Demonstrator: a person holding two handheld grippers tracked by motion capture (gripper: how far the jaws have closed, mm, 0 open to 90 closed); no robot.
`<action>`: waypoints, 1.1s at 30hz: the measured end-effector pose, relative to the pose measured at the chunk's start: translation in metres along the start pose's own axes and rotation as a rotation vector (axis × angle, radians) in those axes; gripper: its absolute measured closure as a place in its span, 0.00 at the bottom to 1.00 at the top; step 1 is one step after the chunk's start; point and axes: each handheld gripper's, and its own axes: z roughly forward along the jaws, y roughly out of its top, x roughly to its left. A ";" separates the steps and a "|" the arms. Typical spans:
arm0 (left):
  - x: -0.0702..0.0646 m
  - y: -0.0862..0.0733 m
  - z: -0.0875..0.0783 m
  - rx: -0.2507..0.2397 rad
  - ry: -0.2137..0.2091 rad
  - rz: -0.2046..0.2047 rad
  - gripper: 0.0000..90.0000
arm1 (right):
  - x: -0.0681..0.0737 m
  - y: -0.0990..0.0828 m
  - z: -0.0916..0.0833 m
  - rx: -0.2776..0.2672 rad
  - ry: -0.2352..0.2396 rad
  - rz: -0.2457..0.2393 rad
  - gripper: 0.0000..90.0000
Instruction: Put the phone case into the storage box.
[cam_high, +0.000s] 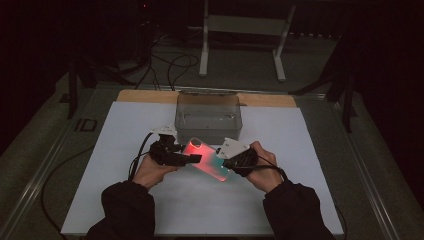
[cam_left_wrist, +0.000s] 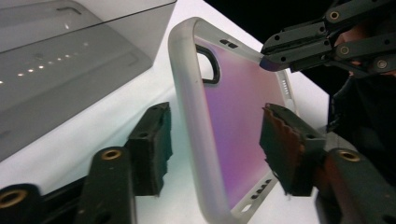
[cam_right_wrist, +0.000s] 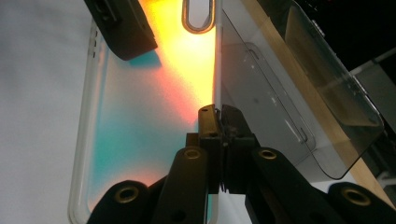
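Observation:
A translucent phone case with a pink-to-teal sheen is held just above the white mat, between my two grippers. My right gripper is shut on the case's long edge, its pads pinched together on the rim. From the other side my left gripper straddles the opposite rim. Its pads stand apart from the rim with gaps on both sides, so it is open. The right gripper's tips show clamped on the far rim in the left gripper view.
A clear lidded plastic box stands just behind the case, close to both grippers. The white mat covers a wooden board on the table. Cables and a metal stand lie on the floor beyond.

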 end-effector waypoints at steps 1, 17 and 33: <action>0.000 0.000 0.000 -0.001 -0.006 -0.001 0.53 | 0.000 0.000 0.000 -0.002 0.003 -0.004 0.98; 0.000 -0.003 -0.003 0.010 -0.029 0.064 0.97 | 0.000 0.001 -0.001 -0.031 0.009 -0.010 0.99; -0.006 0.000 -0.014 -0.028 -0.001 0.111 0.97 | -0.017 -0.006 -0.005 -0.080 0.106 0.128 0.55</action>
